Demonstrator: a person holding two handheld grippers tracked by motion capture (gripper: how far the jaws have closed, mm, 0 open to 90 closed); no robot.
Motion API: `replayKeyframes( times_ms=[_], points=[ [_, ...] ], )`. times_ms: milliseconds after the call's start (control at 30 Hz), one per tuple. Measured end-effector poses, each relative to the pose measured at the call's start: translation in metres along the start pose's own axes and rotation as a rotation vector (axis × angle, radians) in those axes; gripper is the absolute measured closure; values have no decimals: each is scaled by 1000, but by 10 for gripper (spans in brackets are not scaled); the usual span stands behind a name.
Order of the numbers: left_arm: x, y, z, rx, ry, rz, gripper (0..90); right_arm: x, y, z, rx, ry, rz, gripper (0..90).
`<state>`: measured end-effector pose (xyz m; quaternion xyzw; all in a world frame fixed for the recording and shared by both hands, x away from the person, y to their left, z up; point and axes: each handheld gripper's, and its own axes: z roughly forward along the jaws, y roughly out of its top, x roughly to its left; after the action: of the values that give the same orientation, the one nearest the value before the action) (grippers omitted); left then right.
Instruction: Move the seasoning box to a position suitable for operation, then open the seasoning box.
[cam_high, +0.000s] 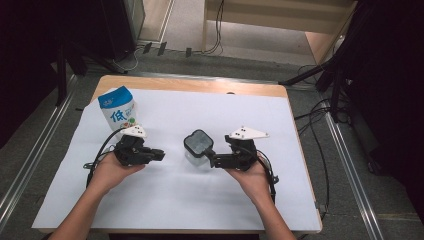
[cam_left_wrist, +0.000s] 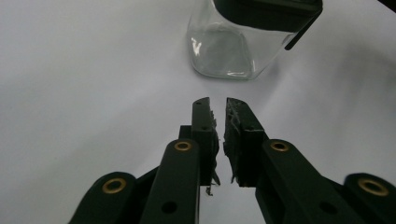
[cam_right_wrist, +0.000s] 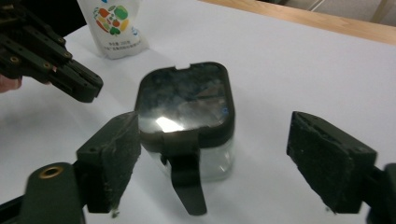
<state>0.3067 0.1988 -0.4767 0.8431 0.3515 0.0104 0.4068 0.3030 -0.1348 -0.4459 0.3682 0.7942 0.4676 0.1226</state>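
A clear square glass jar (cam_high: 197, 150) with a black lid stands on the white sheet near mid-table. Its lid (cam_right_wrist: 184, 100) has a black tab hanging down the near side. My right gripper (cam_high: 210, 157) is open just right of the jar. In the right gripper view its jaws (cam_right_wrist: 215, 126) stand wide to either side of the jar, with the pads (cam_right_wrist: 109, 163) not pressing on it. My left gripper (cam_high: 160, 154) lies left of the jar, apart from it, shut with nothing between its jaws (cam_left_wrist: 217, 103). The jar (cam_left_wrist: 224, 51) sits ahead of it.
A white and blue pouch (cam_high: 118, 111) with a fruit print stands upright at the back left, behind my left hand. The white sheet (cam_high: 200, 200) covers most of the wooden table (cam_high: 190, 86). Cables trail from both grippers, and dark stands flank the table.
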Motion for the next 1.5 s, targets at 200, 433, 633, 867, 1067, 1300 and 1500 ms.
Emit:
replayKeyframes(
  times_ms=[200, 433, 633, 867, 1067, 1300, 1500],
  points=[
    [3, 13, -1, 8, -25, 12, 900, -10, -12, -14, -36, -44, 4, 365],
    [11, 19, 2, -10, -50, 0, 900, -14, -23, -16, -23, 8, 39, 601],
    [15, 20, 11, 14, -39, 7, 900, -14, -33, -6, -3, 76, 51, 755],
    [14, 24, 16, 8, -44, 22, 900, -7, -38, 0, -2, 92, 32, 861],
    [14, 27, 20, 0, -42, 21, 900, -2, -42, 4, 8, 116, 23, 900],
    [12, 29, 28, 7, -45, 47, 900, 2, -44, 6, 12, 143, 29, 900],
    [10, 30, 33, 6, -47, 48, 900, 5, -46, 9, 25, 160, 21, 900]
  ],
)
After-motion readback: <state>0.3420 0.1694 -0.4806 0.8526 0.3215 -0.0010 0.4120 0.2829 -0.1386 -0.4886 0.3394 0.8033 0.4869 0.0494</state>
